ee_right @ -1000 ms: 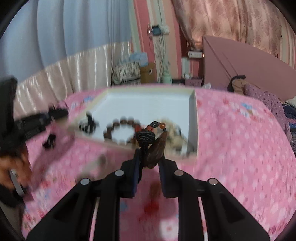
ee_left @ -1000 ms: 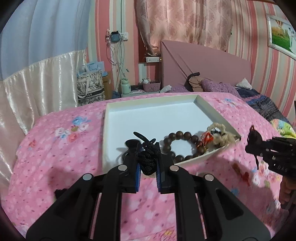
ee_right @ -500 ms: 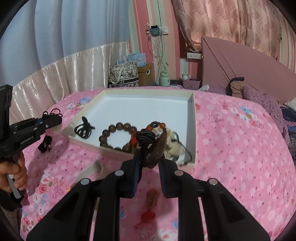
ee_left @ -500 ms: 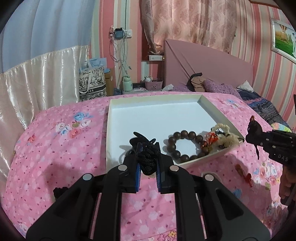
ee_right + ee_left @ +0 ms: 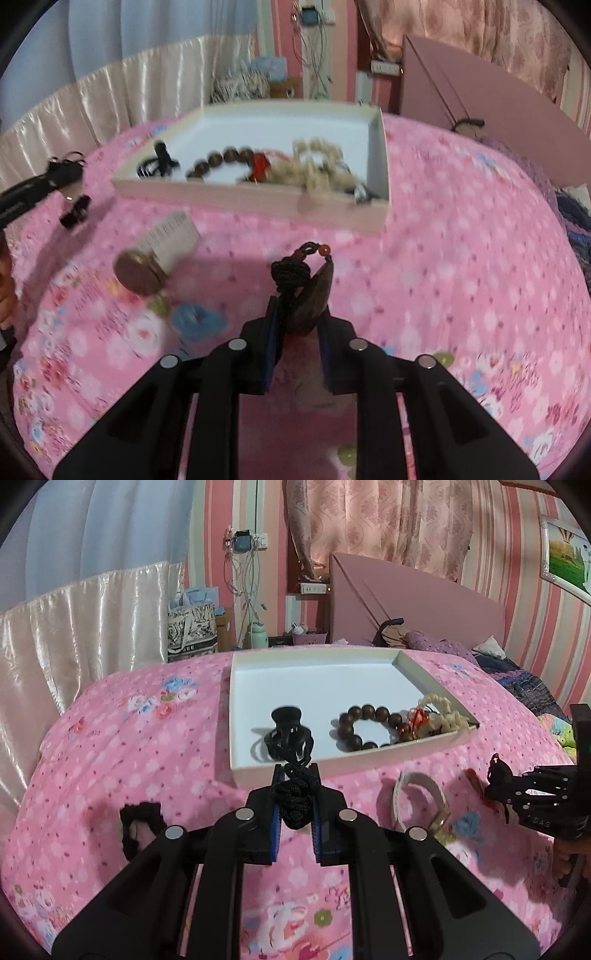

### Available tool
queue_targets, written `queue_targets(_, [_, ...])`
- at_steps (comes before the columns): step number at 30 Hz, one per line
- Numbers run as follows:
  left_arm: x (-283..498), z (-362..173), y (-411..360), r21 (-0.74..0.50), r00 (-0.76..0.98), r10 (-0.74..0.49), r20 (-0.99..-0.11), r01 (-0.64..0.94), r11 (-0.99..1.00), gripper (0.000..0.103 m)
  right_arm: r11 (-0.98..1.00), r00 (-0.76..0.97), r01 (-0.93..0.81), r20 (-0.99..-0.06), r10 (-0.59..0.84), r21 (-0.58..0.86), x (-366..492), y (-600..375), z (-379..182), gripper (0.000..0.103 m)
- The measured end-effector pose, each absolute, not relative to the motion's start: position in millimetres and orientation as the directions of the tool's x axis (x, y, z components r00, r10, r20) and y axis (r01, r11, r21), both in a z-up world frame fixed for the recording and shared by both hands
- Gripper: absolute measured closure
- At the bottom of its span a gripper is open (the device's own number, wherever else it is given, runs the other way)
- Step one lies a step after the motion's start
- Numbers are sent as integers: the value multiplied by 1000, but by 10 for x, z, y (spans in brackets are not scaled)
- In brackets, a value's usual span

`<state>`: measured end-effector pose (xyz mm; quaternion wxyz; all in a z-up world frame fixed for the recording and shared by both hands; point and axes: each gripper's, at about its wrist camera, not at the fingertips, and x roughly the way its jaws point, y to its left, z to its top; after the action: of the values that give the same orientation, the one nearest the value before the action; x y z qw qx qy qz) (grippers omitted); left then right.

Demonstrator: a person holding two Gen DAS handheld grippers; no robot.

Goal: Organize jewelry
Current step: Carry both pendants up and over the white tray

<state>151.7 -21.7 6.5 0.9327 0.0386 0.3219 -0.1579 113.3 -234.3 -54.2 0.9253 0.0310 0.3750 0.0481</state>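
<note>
My left gripper is shut on a bundled black cord just in front of the white tray. In the tray lie another black cord piece, a brown bead bracelet and a cream bead bracelet. My right gripper hangs low over the pink bedspread, short of the tray. Its jaws are opening, and a brown pendant on a black cord with a red bead still stands between the pads. The left wrist view shows that gripper at the right.
A white watch strap with a round case lies on the bedspread left of the right gripper. A black scrunchie lies near the left gripper. A red charm rests on the cover. A headboard, a curtain and bags stand behind the bed.
Both grippers drew back from the tray. The right one sank toward the bedspread with the pendant, and its fingers stand slightly wider. The scrunchie and the watch strap came into the left view.
</note>
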Motion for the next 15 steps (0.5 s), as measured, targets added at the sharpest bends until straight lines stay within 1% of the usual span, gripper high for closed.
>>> queue_targets(1, [1505, 46, -208, -34, 740, -271, -616, 319, 947, 92, 995, 718, -60, -690, 95, 75, 1126, -2325, -540, 67])
queue_targets(2, [1491, 27, -200, -34, 738, -271, -618, 319, 947, 92, 997, 722, -53, -688, 78, 58, 1117, -2310, -536, 55])
queue_targets(3, [1480, 8, -190, -33, 737, -270, -619, 319, 947, 92, 997, 720, -53, -690, 75, 54, 1123, -2297, -544, 48])
queue_targets(4, [1472, -7, -182, -34, 736, -270, -621, 319, 947, 92, 996, 708, -62, -700, 89, 64, 1140, -2278, -571, 45])
queue_targets(6, [1468, -47, -174, -37, 730, -272, -626, 321, 946, 92, 996, 703, -62, -705, 92, 68, 1168, -2269, -625, 44])
queue_targets(8, [1465, -88, -169, -41, 725, -274, -632, 322, 946, 92, 994, 707, -64, -699, 106, 86, 1180, -2293, -634, 47])
queue_targets(10, [1458, -117, -166, -43, 721, -274, -636, 322, 946, 92, 992, 709, -75, -695, 122, 98, 1188, -2306, -635, 61])
queue_targets(11, [1466, -133, -166, -46, 718, -278, -638, 325, 945, 92, 992, 709, -87, -693, 128, 94, 1182, -2297, -630, 74])
queue_targets(14, [1467, -141, -181, -50, 715, -286, -639, 332, 942, 92, 991, 713, -99, -688, 132, 87, 1168, -2282, -623, 80])
queue_targets(15, [1463, -137, -186, -49, 715, -287, -638, 335, 941, 92, 990, 720, -100, -680, 139, 97, 1158, -2292, -610, 84])
